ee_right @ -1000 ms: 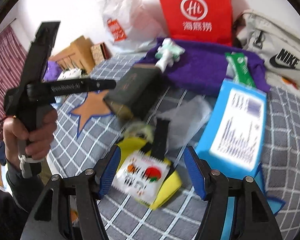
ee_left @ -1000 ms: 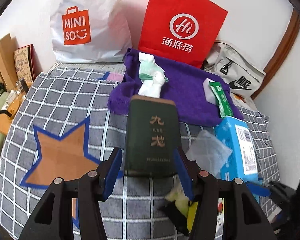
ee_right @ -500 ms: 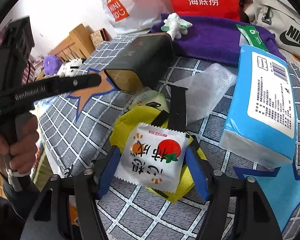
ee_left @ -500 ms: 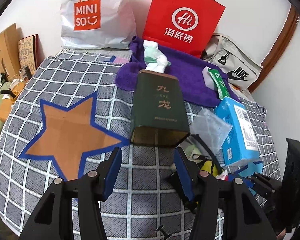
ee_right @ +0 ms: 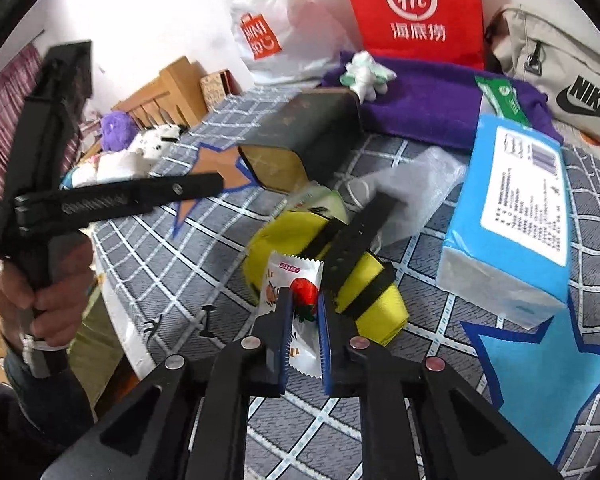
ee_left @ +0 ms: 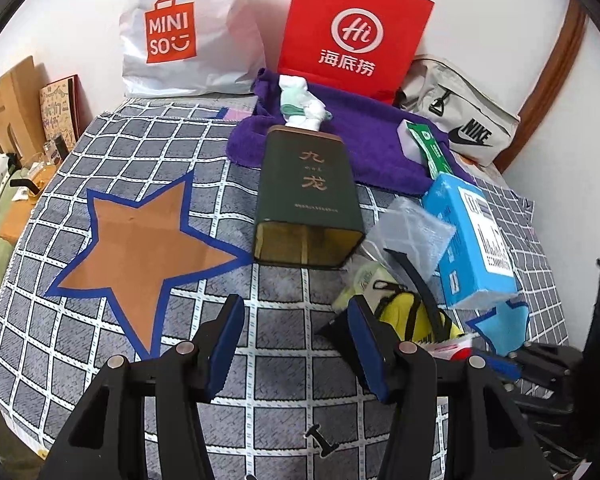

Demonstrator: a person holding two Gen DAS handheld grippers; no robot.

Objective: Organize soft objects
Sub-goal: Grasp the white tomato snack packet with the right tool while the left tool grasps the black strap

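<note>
Snack packet [ee_right: 296,300], light and crinkly, is pinched at its near edge as the right gripper [ee_right: 303,332] closes, while the left gripper [ee_left: 296,344] hangs half-open, empty.

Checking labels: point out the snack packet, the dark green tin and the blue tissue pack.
snack packet [ee_right: 296,276], right wrist view, on its printed front above the pads.
dark green tin [ee_left: 310,184], left wrist view, on its lettered top face.
blue tissue pack [ee_right: 512,216], right wrist view, on its white label.

The right gripper [ee_right: 303,312] is closing its blue-padded jaws on a white plastic snack packet [ee_right: 291,292] printed with a red strawberry, lying against a yellow black-strapped pouch [ee_right: 300,232] on the grey checked cloth [ee_right: 172,264].
</note>
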